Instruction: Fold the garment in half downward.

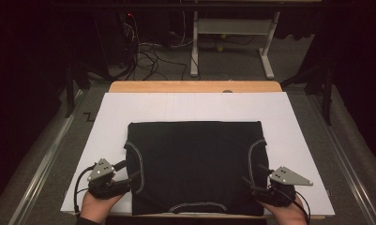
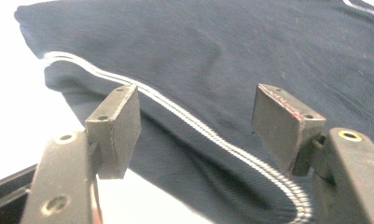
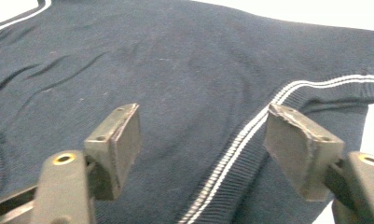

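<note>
I have the dark navy knitted top with white-striped trim (image 1: 195,166) lying flat at lower centre of the high view, on the white sheet (image 1: 129,105). My left gripper (image 1: 129,174) and right gripper (image 1: 251,180) both stand released, jaws spread over the striped armhole seams (image 2: 208,133) — I'd bite both seams evenly, then lift together.

Both grippers are black, each topped by a grey three-cornered plate dotted with small screws. The left gripper (image 1: 129,176) trails a looping black cable; the right gripper (image 1: 251,183) shows worn dark pads (image 3: 294,147) and brass-ringed holes.
</note>
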